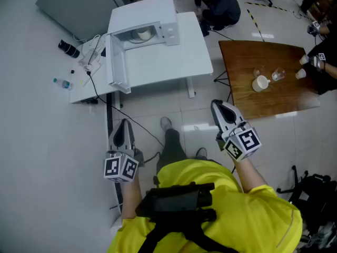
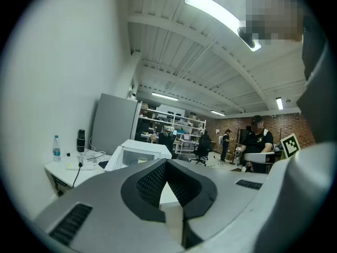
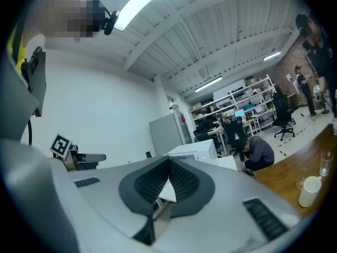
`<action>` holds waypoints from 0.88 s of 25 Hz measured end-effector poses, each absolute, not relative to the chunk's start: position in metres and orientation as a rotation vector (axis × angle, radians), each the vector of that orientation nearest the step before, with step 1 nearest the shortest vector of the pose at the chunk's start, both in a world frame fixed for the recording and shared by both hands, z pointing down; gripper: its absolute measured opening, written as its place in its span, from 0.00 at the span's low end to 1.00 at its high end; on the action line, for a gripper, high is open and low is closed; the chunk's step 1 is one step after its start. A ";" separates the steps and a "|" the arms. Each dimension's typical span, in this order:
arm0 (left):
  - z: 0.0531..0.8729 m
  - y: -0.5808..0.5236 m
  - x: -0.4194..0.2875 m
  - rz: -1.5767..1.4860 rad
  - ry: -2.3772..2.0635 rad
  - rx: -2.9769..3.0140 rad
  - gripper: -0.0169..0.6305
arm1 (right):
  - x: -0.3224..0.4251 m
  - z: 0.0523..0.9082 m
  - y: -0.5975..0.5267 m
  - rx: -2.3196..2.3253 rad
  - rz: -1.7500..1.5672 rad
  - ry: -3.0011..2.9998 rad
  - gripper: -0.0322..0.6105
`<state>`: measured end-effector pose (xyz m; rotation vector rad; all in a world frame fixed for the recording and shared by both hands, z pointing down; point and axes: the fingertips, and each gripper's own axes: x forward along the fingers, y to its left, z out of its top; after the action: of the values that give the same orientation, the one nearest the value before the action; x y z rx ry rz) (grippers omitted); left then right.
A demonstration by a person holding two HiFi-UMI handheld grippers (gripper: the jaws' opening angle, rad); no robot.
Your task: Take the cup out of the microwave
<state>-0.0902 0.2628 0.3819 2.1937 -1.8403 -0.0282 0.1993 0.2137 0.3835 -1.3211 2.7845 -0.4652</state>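
Note:
A white microwave (image 1: 142,22) stands on a white table (image 1: 174,62) at the far side of the floor, its door (image 1: 117,62) swung open to the left. Inside it sits a pale cup (image 1: 143,35). Both grippers hang low in front of me, well short of the table. My left gripper (image 1: 123,123) is shut with nothing in it, and so is my right gripper (image 1: 216,105). The left gripper view shows the microwave (image 2: 138,153) beyond the closed tips of the left gripper (image 2: 166,163). In the right gripper view the microwave (image 3: 195,151) lies past the right gripper (image 3: 169,161).
A brown wooden table (image 1: 274,96) at the right carries a white mug (image 1: 260,83) and some glasses (image 1: 278,75). A person (image 1: 218,7) crouches behind the white table. A water bottle (image 1: 62,83), a black cylinder (image 1: 68,48) and cables lie on a side table at the left.

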 end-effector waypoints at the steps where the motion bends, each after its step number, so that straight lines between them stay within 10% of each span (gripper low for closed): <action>1: 0.384 0.248 -0.101 -0.032 -1.844 2.197 0.01 | 0.187 0.386 0.199 -1.317 -0.466 2.791 0.06; 8: 0.387 0.133 -0.198 -0.080 -1.848 2.213 0.01 | 0.072 0.398 0.075 -1.295 -0.421 2.831 0.06; 15: 0.388 0.034 -0.282 -0.018 -1.824 2.237 0.01 | -0.045 0.437 -0.062 -1.409 -0.318 2.919 0.55; 22: 0.412 -0.034 -0.311 0.040 -1.796 2.187 0.01 | -0.116 0.576 -0.211 -1.598 -0.405 3.001 0.70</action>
<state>-0.3111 -0.0337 0.4124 2.1871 -1.7961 0.0402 -0.1161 -0.2114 0.5757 -1.5980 3.0011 -0.4052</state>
